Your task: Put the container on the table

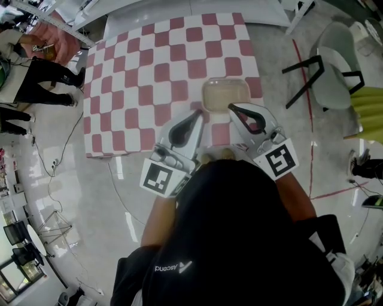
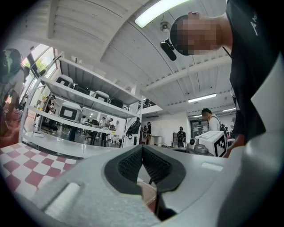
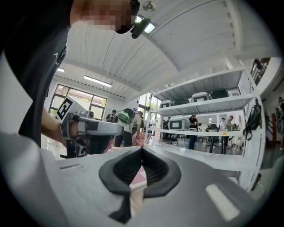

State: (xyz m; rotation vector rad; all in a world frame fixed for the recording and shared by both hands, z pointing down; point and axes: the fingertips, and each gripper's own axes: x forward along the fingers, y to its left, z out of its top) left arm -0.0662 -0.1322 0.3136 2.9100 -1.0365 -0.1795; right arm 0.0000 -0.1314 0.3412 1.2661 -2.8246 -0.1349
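Glossy pale floor [image 1: 119, 191] on all sides, crossed by a thin red tape line [image 1: 307, 113]. To the right, a pale chair [image 1: 338, 77] on black legs; past it, at the frame edge, something yellow-green [image 1: 368, 113], possibly a folded cover. At upper left, a bystander's legs [image 1: 42, 80] in dark trousers, with a thin cable [image 1: 66, 143] trailing nearby. Farther off, white metal shelving [image 2: 88, 95] carrying boxy white machines [image 2: 71, 111], several people [image 2: 180, 135] standing about, one with a green backpack [image 3: 126, 116]. Overhead, a white panelled ceiling with a strip light [image 2: 162, 11].
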